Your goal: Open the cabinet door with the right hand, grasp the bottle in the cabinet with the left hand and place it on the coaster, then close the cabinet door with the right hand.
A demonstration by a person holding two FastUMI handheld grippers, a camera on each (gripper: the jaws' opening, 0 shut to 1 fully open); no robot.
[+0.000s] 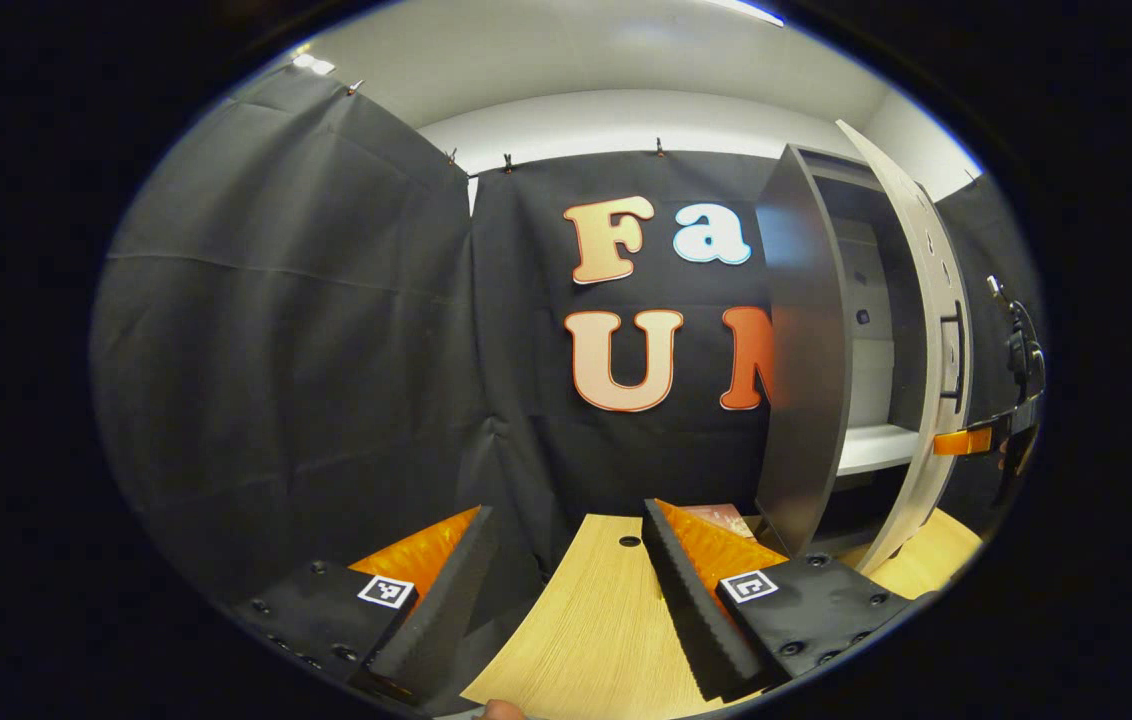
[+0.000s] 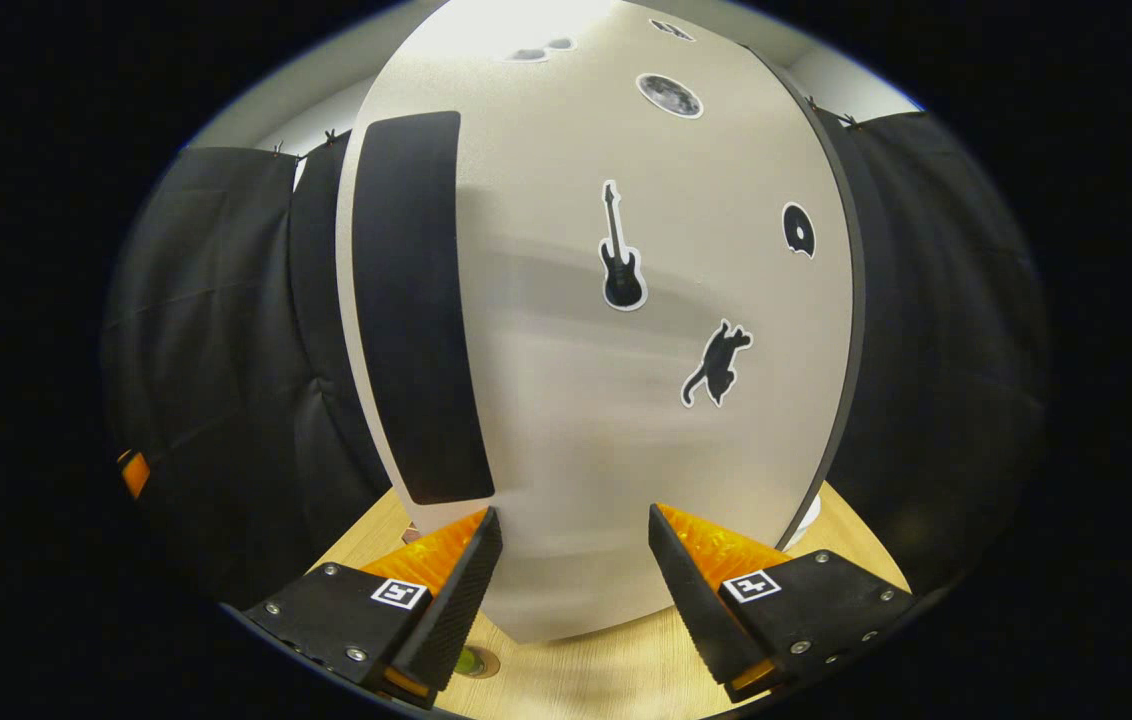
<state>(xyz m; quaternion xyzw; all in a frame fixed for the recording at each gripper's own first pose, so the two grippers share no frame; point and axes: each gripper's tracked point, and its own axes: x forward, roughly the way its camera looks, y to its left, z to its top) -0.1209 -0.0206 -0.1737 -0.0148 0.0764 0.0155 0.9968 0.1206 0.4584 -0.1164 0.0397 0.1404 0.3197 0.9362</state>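
I am judging that the door step is in hand: either the last of the opening or the start of the closing, and I cannot tell which from here. In the left gripper view the tall dark grey cabinet (image 1: 806,360) is standing at the right with its pale grey door (image 1: 911,330) swung partly out. Through the gap I am seeing a white shelf (image 1: 876,448), but no bottle on the part that shows, so I cannot say where the bottle is. The reddish-brown flat piece (image 1: 726,517) lying on the desk just before the cabinet may be the coaster; nothing is showing on its visible part, though my own finger is covering part of it.

My left gripper (image 1: 566,590) is hovering over the light wooden desk (image 1: 586,620) with its jaws spread wide and holding nothing. My right gripper (image 2: 574,590) is facing the door's front (image 2: 566,400), a pale panel with a long black handle strip (image 2: 421,300) and guitar, cat and moon stickers; its jaws are also spread, either side of the door's lower part, pinching nothing. In the left gripper view that gripper (image 1: 986,438) is showing at the door's outer edge, its orange finger just beside the panel.

If the bottle is inside, the next move calls for widening the door so my left gripper can reach the shelf; if not, a push on the front.

The desk is bare pale wood grain with a small dark hole (image 1: 629,541). Black cloth walls (image 1: 306,330) are enclosing the booth under a white ceiling.
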